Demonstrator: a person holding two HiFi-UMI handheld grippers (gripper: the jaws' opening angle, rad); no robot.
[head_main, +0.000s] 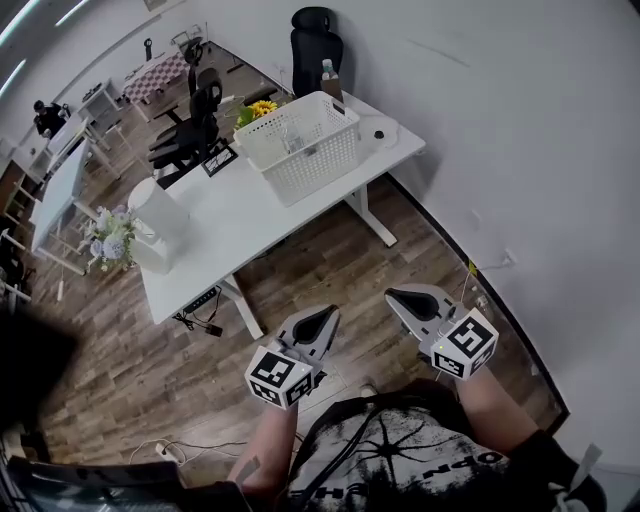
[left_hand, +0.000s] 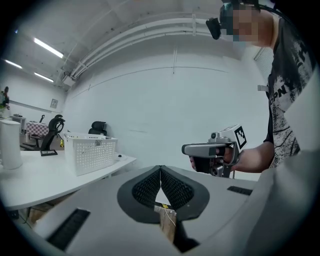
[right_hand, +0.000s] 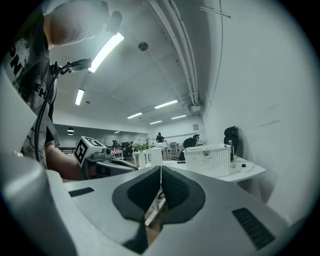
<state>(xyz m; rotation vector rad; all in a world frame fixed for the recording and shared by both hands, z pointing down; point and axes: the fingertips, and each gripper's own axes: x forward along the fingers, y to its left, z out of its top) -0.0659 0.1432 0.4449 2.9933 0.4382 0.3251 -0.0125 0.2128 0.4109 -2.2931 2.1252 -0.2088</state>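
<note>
Jaws shut on nothing, both sides

Standing beside the person, I see a dark printed T-shirt (head_main: 400, 450) nearest the head camera, with both forearms stretched forward from it. The left gripper (head_main: 331, 313) sits in the left hand, its marker cube (head_main: 278, 376) facing up. Seen from its own view, its dark ribbed pads meet at the tips, with only a thin slit lower down where brown floor shows through, and nothing is caught between them. The right gripper (head_main: 393, 295) is level with it and a little apart. Its pads are also pressed together at the tip and it carries nothing. Both point forward over the wooden floor (head_main: 330, 260), touching nothing.

A white power strip (head_main: 165, 452) with trailing cable lies on the boards to the person's left. Ahead of the tips, apart from them, stands the white desk (head_main: 250, 215), its nearer edge facing the grippers. On the desk's right half sits a white basket (head_main: 300, 145), upright, with a round white pad (head_main: 378, 130) just beside it near the corner. A sunflower (head_main: 262, 107) and a bottle (head_main: 329, 75) stand behind the basket. A white jug (head_main: 160, 215) and a pale bouquet (head_main: 108, 240) occupy the left end. A black chair (head_main: 315, 40) stands beyond, against the wall.
</note>
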